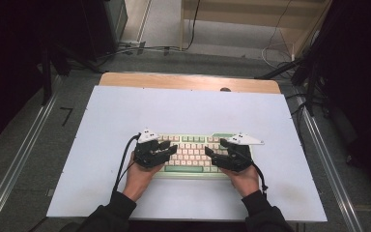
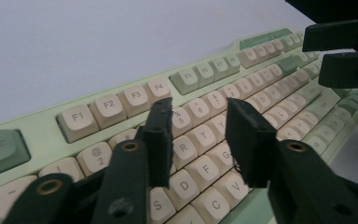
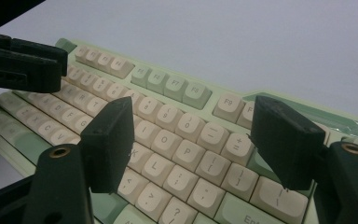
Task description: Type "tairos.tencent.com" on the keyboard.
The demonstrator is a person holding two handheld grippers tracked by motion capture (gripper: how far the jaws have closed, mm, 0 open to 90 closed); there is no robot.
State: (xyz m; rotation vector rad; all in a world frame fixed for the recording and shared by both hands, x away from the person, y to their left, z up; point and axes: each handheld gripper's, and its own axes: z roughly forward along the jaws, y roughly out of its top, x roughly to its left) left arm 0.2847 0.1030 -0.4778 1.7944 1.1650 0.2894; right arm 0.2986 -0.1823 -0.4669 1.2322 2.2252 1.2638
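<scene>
In the high view, a pale green keyboard (image 1: 193,155) with cream keys is seen lying flat on a white board (image 1: 183,111) that covers most of a wooden table (image 1: 188,81). The keyboard sits toward the near side of the board, roughly midway across it. The left gripper (image 1: 173,149) is held over the keyboard's left end and the right gripper (image 1: 208,153) over its right end, their tips pointed inward toward each other. Each is carried by a hand in a dark sleeve, and a black cable (image 1: 123,159) is seen trailing from the left gripper.

In the left gripper view, the left gripper (image 2: 205,140) is seen from behind, its two black jaws standing partly apart above the letter rows, near the R, T and F keys. Nothing is held between them, and whether the tips touch the keys cannot be told. The keyboard (image 2: 98,109) runs diagonally across the frame, with the Esc key (image 2: 0,150) at the lower left. The right gripper (image 2: 342,53) is visible farther off, at the upper right.

In the right gripper view, the right gripper (image 3: 200,144) is shown with its jaws spread wide over the O, P and L keys, gripping nothing. The keyboard (image 3: 168,84) lies beneath, and the left gripper (image 3: 56,65) appears at the upper left.
</scene>
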